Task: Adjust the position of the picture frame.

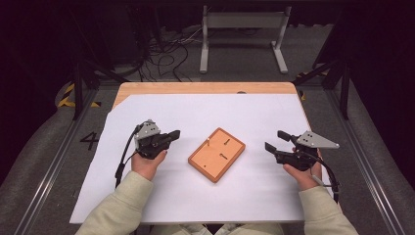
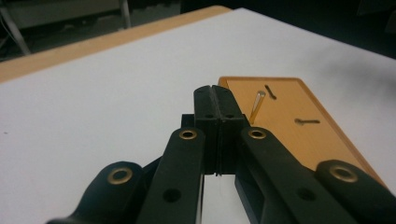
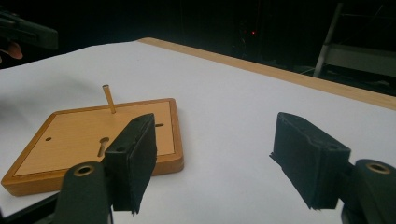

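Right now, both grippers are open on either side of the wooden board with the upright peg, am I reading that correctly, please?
Not quite: the left gripper is shut, jaws pressed together in the left gripper view. The right gripper is open, and they do sit either side of the wooden board with its upright peg.

The left gripper [image 2: 215, 100] has its two black jaws pressed together, empty, above the white sheet [image 2: 107, 107] covering the surface. Just beyond the tips lies an orange wooden board [image 2: 322, 140] with one thin peg [image 2: 257, 105] standing, tilted, and two dark slots.
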